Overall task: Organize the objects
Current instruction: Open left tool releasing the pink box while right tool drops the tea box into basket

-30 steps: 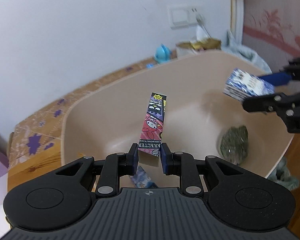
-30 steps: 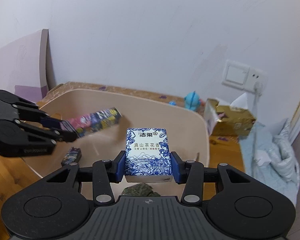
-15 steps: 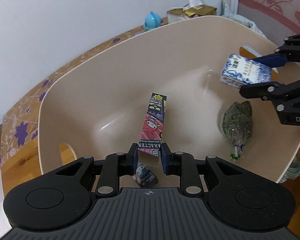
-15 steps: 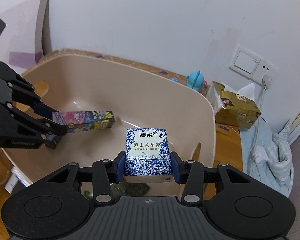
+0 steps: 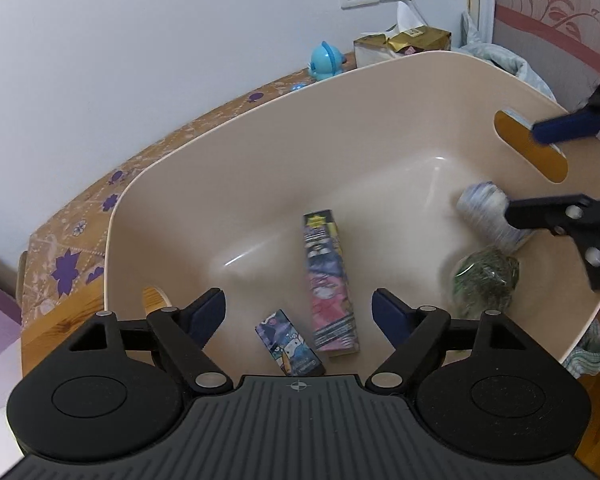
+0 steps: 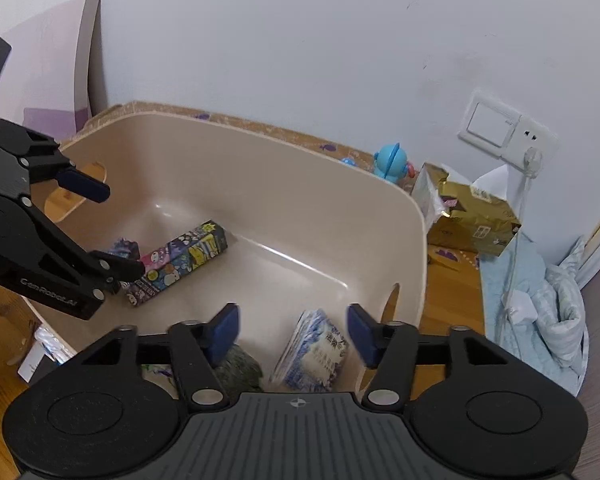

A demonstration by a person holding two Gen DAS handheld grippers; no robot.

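Note:
A beige plastic basin (image 5: 260, 128) (image 6: 284, 176) stands on the wooden table. My left gripper (image 5: 299, 312) is open above it. A long cartoon-printed box (image 5: 330, 284) (image 6: 180, 264) lies free on the basin floor, beside a small cartoon box (image 5: 290, 346). My right gripper (image 6: 294, 330) is open too. A blue-and-white tissue pack (image 6: 314, 354) (image 5: 486, 210), blurred, sits loose below its jaws, by a green bundle (image 5: 486, 278) (image 6: 236, 370).
A blue toy figure (image 5: 326, 60) (image 6: 392, 160), a gold tissue box (image 5: 404, 42) (image 6: 468, 220) and a wall socket with a plugged cable (image 6: 534, 158) are behind the basin. Light blue cloth (image 6: 556, 308) lies at the right. Small items (image 6: 34, 362) lie left of the basin.
Both grippers opened. The long cartoon box dropped from the left gripper onto the basin floor. The tissue pack left the right gripper and is falling or resting by the green bundle.

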